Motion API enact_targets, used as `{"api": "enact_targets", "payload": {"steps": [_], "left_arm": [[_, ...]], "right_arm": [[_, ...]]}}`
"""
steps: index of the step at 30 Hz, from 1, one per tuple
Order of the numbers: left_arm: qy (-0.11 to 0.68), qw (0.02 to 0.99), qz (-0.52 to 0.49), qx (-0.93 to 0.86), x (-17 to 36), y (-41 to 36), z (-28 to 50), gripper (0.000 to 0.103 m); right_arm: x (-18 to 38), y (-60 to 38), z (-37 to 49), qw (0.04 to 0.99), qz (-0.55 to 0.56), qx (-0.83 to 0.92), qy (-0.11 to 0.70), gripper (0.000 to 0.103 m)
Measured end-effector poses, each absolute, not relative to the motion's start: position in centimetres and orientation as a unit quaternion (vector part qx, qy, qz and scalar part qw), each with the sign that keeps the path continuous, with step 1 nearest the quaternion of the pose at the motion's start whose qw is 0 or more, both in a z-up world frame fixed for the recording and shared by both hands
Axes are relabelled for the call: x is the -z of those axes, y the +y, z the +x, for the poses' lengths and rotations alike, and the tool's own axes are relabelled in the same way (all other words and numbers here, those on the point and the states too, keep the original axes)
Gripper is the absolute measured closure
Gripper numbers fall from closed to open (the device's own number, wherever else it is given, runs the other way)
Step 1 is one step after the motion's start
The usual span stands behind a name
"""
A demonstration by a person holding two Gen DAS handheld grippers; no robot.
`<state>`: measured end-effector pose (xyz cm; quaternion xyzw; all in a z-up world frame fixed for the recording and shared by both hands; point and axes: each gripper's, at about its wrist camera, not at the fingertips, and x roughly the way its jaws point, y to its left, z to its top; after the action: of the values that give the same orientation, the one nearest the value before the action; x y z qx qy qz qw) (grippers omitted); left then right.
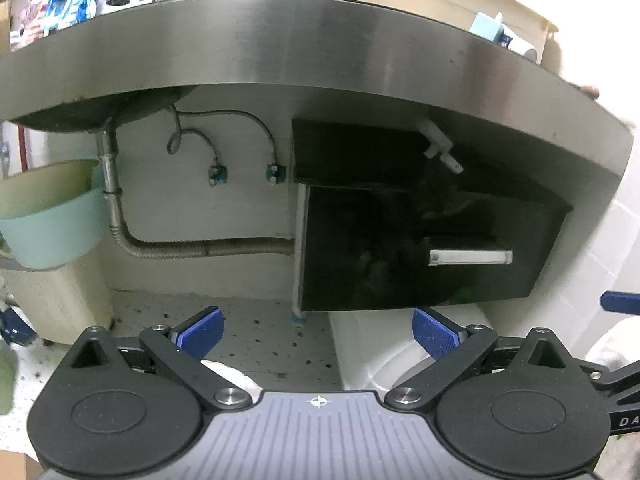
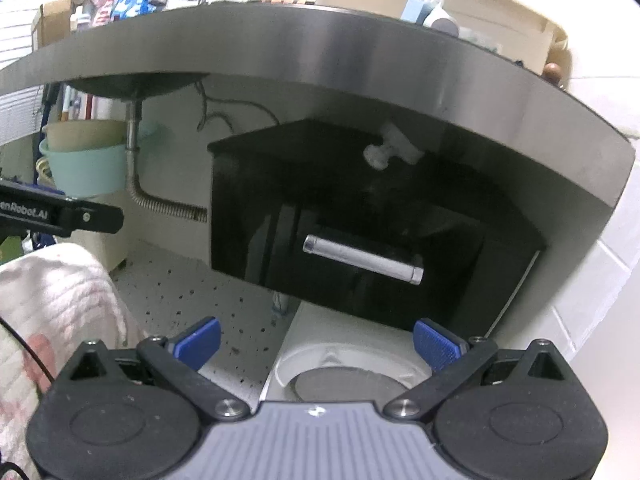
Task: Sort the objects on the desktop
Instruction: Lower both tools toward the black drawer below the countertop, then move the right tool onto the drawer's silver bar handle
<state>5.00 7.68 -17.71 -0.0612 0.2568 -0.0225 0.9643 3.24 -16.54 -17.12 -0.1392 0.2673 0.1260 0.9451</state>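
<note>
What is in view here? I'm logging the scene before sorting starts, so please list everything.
Counter: one, brushed steel, curving across the top.
Cabinet: one, glossy black, under the counter.
Handle: one, silver bar, on the cabinet front.
Drain pipe: one, corrugated metal, from the sink down to the cabinet.
Valves: two, on the wall with braided hoses.
Basin: one, pale green, far left.
Clutter: blue packet and other items, too small to name, on the counter.
White appliance: one, on the floor below the cabinet.
Pink-white cloth: one, lower left.
Left gripper: open, empty.
Right gripper: open, empty.
</note>
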Motion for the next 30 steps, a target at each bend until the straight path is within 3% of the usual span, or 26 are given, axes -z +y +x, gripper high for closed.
{"api": "enact_targets", "payload": {"steps": [11,15,30], "left_arm": [[0.259,0.963,-0.065,0.019,17.9,7.7,5.1,0.001],[0.26,0.963,-0.066,0.018,18.0,7.7,5.2,0.001],[0.262,0.961,-0.088,0.011,18.1,8.4,5.2,0.001]], "right_arm": [[16.9,-15.4,4.1,0.934,-0.171,-0.136,0.281,0.001],[16.9,-14.5,4.2,0.93,-0.229,-0.136,0.254,0.008],[17.2,-12.7,11.1,0.855,-0.45,-0.145,0.215,0.008]]}}
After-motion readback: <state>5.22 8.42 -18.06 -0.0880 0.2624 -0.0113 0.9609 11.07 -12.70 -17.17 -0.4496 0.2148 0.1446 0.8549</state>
